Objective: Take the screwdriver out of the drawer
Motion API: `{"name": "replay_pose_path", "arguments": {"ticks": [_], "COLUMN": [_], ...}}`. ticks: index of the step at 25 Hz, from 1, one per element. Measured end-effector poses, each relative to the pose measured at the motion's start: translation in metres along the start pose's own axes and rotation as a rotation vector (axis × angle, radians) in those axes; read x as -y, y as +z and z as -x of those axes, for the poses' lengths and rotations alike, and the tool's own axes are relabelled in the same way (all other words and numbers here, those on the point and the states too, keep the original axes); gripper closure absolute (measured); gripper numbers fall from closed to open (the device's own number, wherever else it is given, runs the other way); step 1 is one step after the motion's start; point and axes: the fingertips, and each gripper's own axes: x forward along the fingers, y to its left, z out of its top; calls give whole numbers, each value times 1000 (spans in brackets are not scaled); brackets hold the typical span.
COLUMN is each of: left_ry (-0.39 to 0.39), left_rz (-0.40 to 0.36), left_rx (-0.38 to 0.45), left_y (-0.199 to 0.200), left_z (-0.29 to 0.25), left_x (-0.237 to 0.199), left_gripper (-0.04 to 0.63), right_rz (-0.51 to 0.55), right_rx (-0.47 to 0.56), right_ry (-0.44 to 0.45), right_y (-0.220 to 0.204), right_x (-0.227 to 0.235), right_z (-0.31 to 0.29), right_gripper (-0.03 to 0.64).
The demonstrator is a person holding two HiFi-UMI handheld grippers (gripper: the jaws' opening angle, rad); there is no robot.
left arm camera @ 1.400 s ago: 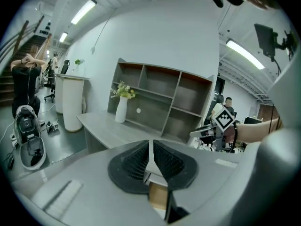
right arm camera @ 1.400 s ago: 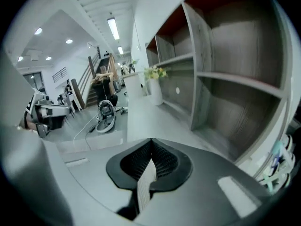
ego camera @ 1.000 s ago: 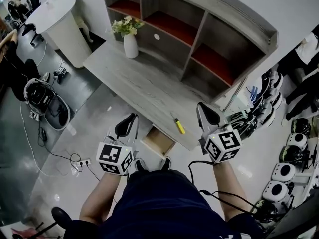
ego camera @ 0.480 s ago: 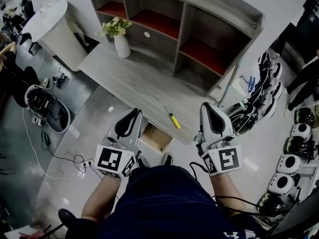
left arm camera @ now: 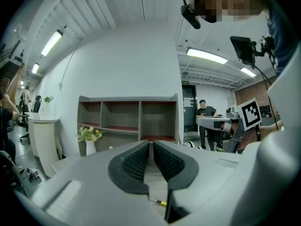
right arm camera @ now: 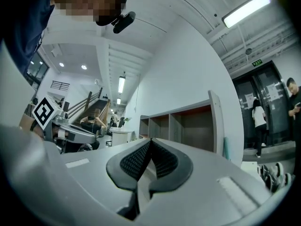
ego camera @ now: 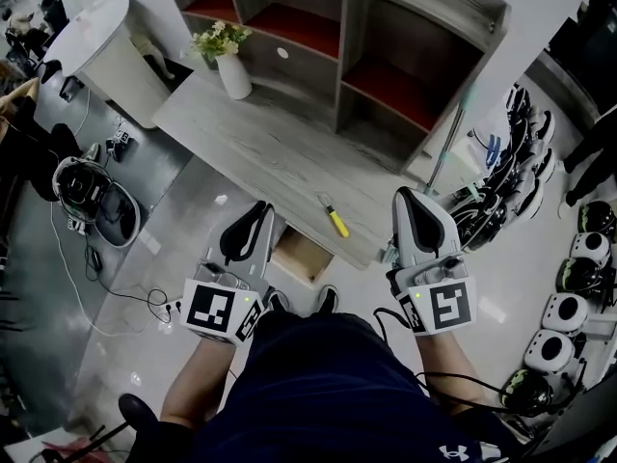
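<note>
On the grey wood-grain bench [ego camera: 270, 152], close to its front edge, lies the yellow-handled screwdriver with a slim metal shaft [ego camera: 335, 219]. It rests flat on the bench top, out of the pale wooden drawer [ego camera: 305, 258], which stands pulled open just below that edge.

In the head view the screwdriver sits between the two tools and touches neither. The left hand-held gripper [ego camera: 258, 206], grey with black ribbed pads, is held over the floor just in front of the bench, beside the open drawer. Its own view shows the jaws barely apart, a thin slit between the pads with nothing in it; the screwdriver's yellow handle shows far below, through that slit. The right hand-held gripper [ego camera: 406, 195] is held near the bench's front corner. Its jaws are closed tip to tip and hold nothing.

At the back of the bench rises a grey shelf unit with reddish-brown boards [ego camera: 344, 56]. A white vase of small flowers [ego camera: 234, 73] stands on the bench near its far left end, well apart from the screwdriver.
</note>
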Motion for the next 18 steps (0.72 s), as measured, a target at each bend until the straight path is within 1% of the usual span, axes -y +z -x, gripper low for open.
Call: {"name": "replay_pose_path", "arguments": {"ticks": [4, 10, 15, 18], "left_ry": [-13, -25, -35, -50], "left_rz": [3, 1, -39, -34], "left_rx": [-18, -27, -37, -38], "left_y": [-6, -7, -13, -15], "left_z": [0, -2, 0, -1], "left_x": [3, -3, -11, -13], "left_gripper": [563, 563, 563, 563], "right_rz": [-11, -16, -7, -5], "right_rx": [-1, -4, -16, -14], "right_ry": [0, -27, -55, -70], "right_y": [-1, -2, -3, -1], "right_x": [-1, -1, -4, -6], "right_z": [1, 0, -3, -4], "right_gripper": [611, 611, 611, 611]}}
